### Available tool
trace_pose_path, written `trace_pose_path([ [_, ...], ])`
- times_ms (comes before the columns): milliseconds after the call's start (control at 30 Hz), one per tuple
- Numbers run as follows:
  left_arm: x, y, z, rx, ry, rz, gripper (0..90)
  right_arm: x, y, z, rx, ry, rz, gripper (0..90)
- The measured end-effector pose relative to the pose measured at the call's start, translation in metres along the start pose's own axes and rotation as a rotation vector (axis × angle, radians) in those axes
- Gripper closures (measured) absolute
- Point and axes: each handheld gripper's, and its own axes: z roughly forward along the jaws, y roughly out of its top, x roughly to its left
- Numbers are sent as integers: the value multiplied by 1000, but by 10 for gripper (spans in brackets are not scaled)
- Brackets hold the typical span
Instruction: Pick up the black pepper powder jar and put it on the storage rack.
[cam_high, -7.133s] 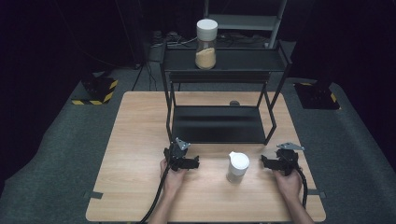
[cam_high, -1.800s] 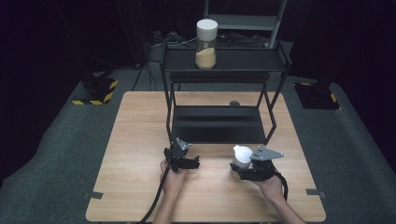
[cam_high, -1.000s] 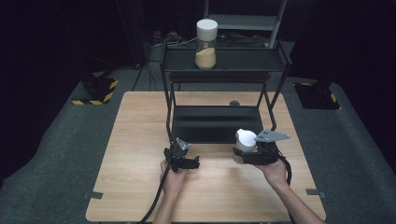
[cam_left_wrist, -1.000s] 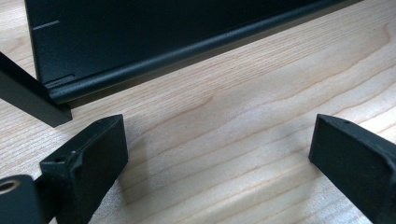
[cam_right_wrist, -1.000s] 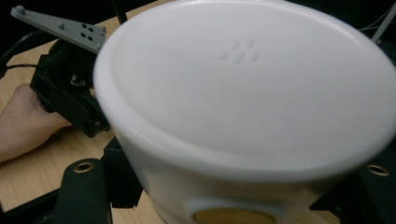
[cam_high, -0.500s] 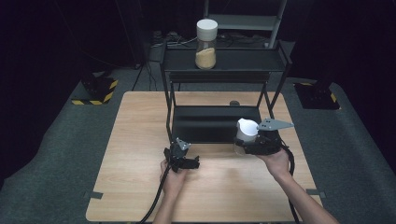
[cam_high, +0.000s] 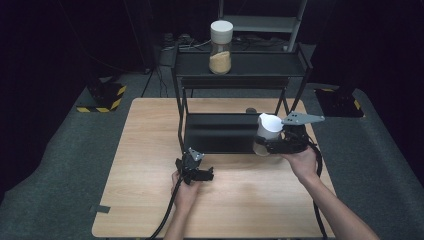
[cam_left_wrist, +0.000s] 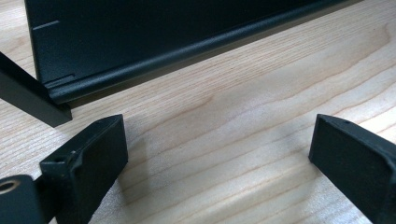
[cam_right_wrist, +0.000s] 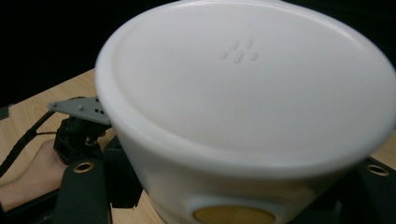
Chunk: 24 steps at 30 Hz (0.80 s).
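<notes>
A clear jar (cam_high: 268, 132) with a white lid and yellowish contents hangs in the air, tilted, in front of the black rack's (cam_high: 240, 65) lower shelf at its right side. My right gripper (cam_high: 264, 148) is shut on the jar's body, and the white lid (cam_right_wrist: 243, 79) looms large in the right gripper view. My left gripper (cam_high: 202, 175) rests low over the wooden table (cam_high: 150, 200), near the rack's front left leg. Its jaws stand open with bare wood between them (cam_left_wrist: 219, 158). A second jar (cam_high: 220, 42) with a white lid stands on the rack's top shelf.
The rack's lower shelf (cam_left_wrist: 163, 37) is a dark flat plate just beyond my left gripper. A small dark object (cam_high: 250, 110) lies on the table behind the rack. The left gripper (cam_right_wrist: 77, 126) and its hand appear past the held jar. Dark floor surrounds the table.
My right gripper closed on the jar on the table and has lifted it up and toward the rack. The left gripper has stayed in place, open.
</notes>
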Motion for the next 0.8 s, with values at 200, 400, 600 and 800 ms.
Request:
trace_pose_path([
  [200,0,0,0,0,0,0,45,-2,26,-8,9,-8,-4,300],
  [400,0,0,0,-1,0,-1,45,-4,45,-15,6,-5,-7,301],
  [600,0,0,0,0,0,-1,45,-7,70,-23,-5,5,-12,301],
  [800,0,0,0,0,0,-1,45,-8,90,-29,-11,8,-18,301],
])
